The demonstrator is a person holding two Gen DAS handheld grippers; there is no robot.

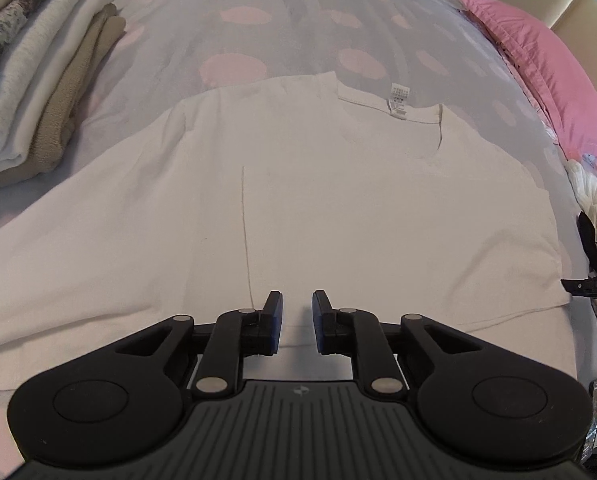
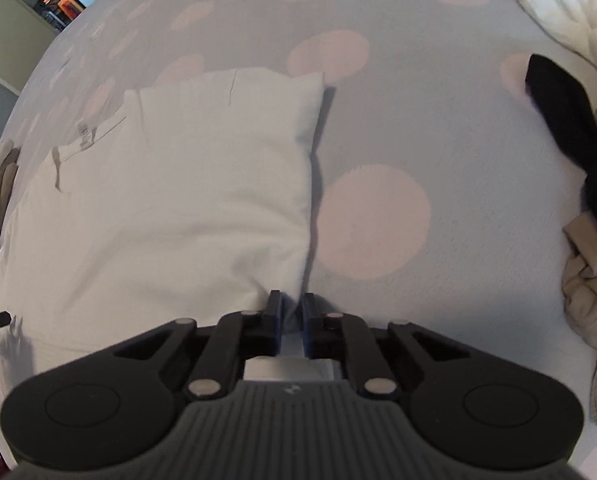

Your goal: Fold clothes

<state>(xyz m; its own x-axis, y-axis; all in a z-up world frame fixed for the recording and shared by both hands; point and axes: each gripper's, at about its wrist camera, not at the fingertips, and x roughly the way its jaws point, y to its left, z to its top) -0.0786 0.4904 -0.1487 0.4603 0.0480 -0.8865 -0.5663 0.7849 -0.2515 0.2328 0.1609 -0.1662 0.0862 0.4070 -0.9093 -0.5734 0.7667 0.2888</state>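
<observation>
A white T-shirt [image 1: 318, 208] lies flat on the bed, its collar and label [image 1: 398, 100] at the far end. My left gripper [image 1: 297, 308] hovers open over the shirt's near hem, with nothing between its fingers. In the right wrist view the same T-shirt [image 2: 178, 200] shows a straight side edge running away from me. My right gripper [image 2: 291, 300] is shut on the near corner of that edge, and white fabric shows between the blue pads [image 2: 275, 320]. The right gripper's tip [image 1: 586, 285] peeks in at the left wrist view's right edge.
A stack of folded clothes [image 1: 38, 92] sits at the far left of the grey, pink-dotted bedspread [image 1: 298, 20]. A pink pillow [image 1: 538, 68] lies at the far right. Loose black [image 2: 562, 120], beige [image 2: 586, 280] and white [image 2: 558, 4] garments are piled on the right.
</observation>
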